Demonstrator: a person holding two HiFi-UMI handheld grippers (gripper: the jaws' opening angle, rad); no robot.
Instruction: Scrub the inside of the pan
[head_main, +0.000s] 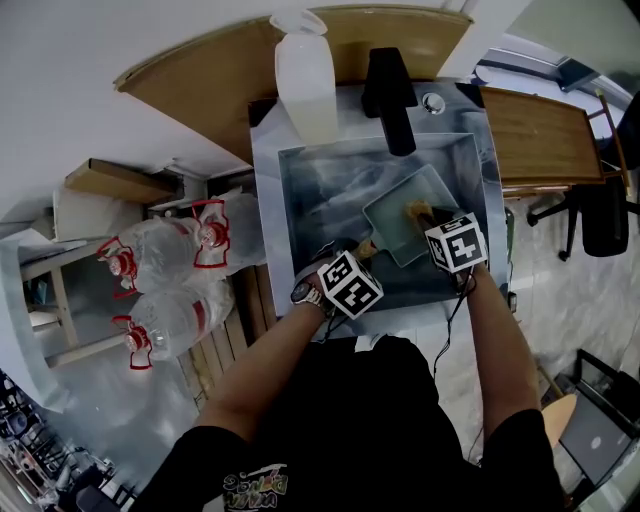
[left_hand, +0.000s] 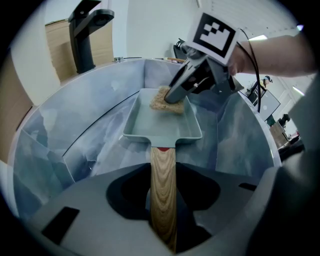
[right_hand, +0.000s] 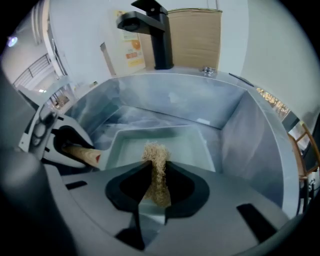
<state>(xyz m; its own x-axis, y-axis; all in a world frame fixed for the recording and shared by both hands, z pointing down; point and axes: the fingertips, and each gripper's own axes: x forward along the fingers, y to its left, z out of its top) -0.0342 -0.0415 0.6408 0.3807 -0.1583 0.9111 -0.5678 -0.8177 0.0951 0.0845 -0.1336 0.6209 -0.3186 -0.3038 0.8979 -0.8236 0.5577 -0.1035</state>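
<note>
Two grips matter: the left gripper (left_hand: 163, 202) clamps the wooden handle (left_hand: 163, 172), steadying the rectangular pan (left_hand: 150, 127) just ahead in the sink (left_hand: 95, 105). The right gripper (right_hand: 156, 189), pinching the fibrous scrub pad (right_hand: 156, 159), should press firmly into the corners.

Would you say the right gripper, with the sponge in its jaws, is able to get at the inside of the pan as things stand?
Probably yes. The right gripper is shut on the sponge, which sits inside the open pan. Nothing else lies in the pan, and the left gripper holds the wooden handle off to the side.
</note>
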